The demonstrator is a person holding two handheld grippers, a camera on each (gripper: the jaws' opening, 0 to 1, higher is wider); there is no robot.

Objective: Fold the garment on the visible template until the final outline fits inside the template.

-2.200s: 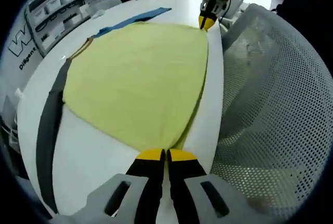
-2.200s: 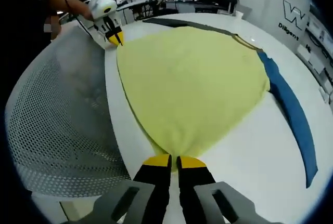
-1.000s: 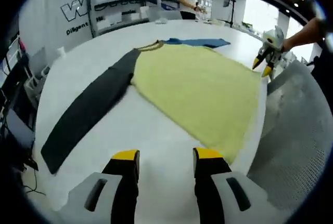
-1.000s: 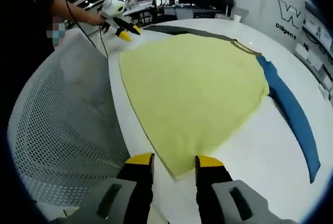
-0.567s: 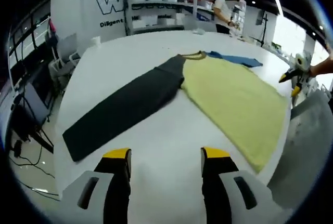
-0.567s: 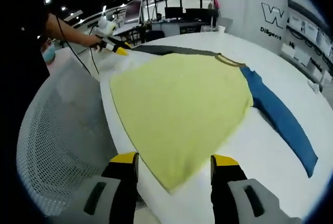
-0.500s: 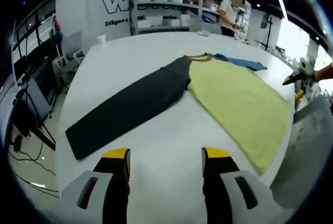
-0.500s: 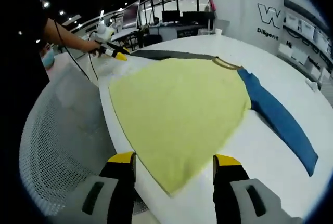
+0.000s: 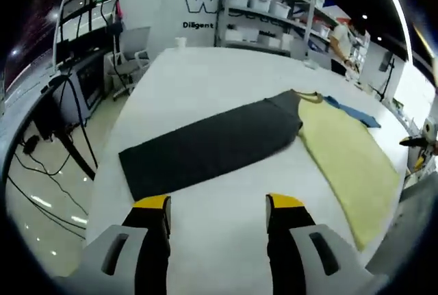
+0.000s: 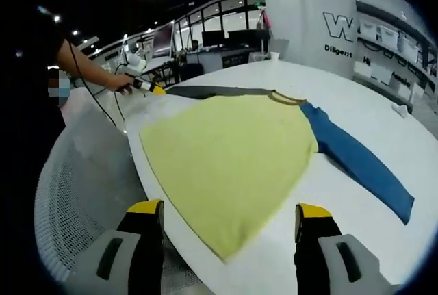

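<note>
Yellow garment (image 10: 229, 161) flat on white table (image 9: 198, 220), left gripper (image 9: 217, 202) and right gripper (image 10: 229, 209) fingers spread apart, holding nothing

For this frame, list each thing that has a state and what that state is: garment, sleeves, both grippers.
Garment: spread flat on the table, unfolded, hem corner near the table edge.
Dark sleeve: laid out straight, flat.
Blue sleeve: laid out straight, flat.
Left gripper: jaws open, holding nothing, above bare table.
Right gripper: jaws open wide, holding nothing, over the hem corner.
</note>
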